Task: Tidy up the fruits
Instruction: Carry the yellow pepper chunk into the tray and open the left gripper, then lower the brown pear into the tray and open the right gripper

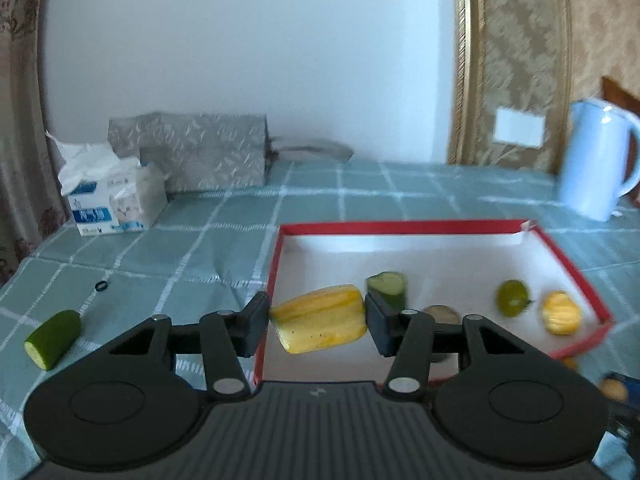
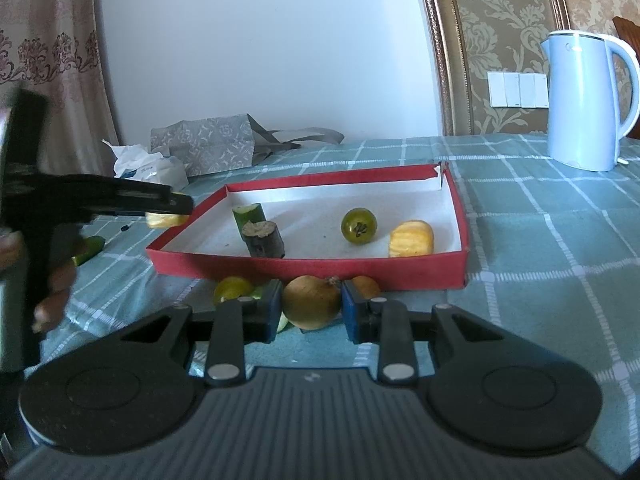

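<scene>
- The red-rimmed box (image 2: 304, 270) is the landmark; four pieces already lie inside it: a green cucumber piece (image 2: 249, 216), a dark stub (image 2: 264, 239), a green round fruit (image 2: 359, 225) and a yellow ridged piece (image 2: 411, 238).
- The left gripper (image 1: 317, 319) is clamped on a yellow fruit chunk (image 1: 320, 319), held in the air over the box's left wall, not yet set down.
- The right gripper (image 2: 311, 307) is closed around a brown round fruit (image 2: 311, 306) just outside the box's near wall; whether it is lifted off the cloth I cannot tell.
- Left to do, by my reading: those two, plus a yellow-green fruit (image 2: 231, 287) and a small orange one (image 2: 366, 286) close to the near wall, and a cucumber half (image 1: 52, 339) well to the left of the box.
- The box floor has open room in its middle and back; the low walls need clearing on entry.
- The kettle (image 2: 584, 100) stands well behind the box's right corner, out of the way.
</scene>
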Available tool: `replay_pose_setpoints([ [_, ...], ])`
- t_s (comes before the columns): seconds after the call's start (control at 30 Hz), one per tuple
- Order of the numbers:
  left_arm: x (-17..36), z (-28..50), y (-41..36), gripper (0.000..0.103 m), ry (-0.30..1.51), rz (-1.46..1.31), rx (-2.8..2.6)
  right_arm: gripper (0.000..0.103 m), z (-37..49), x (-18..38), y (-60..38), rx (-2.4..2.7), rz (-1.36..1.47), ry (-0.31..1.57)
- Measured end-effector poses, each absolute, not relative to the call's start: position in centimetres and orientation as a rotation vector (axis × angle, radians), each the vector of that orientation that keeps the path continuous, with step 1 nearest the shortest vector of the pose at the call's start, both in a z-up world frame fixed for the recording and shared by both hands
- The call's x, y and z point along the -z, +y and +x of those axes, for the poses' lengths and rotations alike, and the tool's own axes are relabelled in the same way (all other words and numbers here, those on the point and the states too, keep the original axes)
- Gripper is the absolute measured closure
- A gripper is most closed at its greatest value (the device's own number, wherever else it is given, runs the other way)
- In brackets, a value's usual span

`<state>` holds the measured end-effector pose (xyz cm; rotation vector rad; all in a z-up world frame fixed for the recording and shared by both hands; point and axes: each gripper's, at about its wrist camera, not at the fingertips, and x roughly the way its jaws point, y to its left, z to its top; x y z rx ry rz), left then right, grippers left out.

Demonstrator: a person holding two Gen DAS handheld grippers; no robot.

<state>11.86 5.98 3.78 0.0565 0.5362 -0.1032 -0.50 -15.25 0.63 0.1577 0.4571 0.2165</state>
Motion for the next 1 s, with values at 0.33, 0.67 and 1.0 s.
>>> replay_pose_setpoints([
  [0.33, -1.8, 13.8, 5.9, 0.045, 0.564, 0.027, 0.092, 0.074, -0.1, -0.5, -15.2, -0.218, 0.154, 0.464],
  [0.67, -2.2, 8.2, 6.6, 0.016, 0.407, 0.038, 0.006, 0.074, -0.6, -0.6, -15.0, -0.203, 0.139, 0.447],
  [1.0, -1.2, 5.0, 5.8, 0.016, 0.404, 0.113, 0.062, 0.074, -0.9, -1.7, -14.6, -0.159, 0.082, 0.389],
])
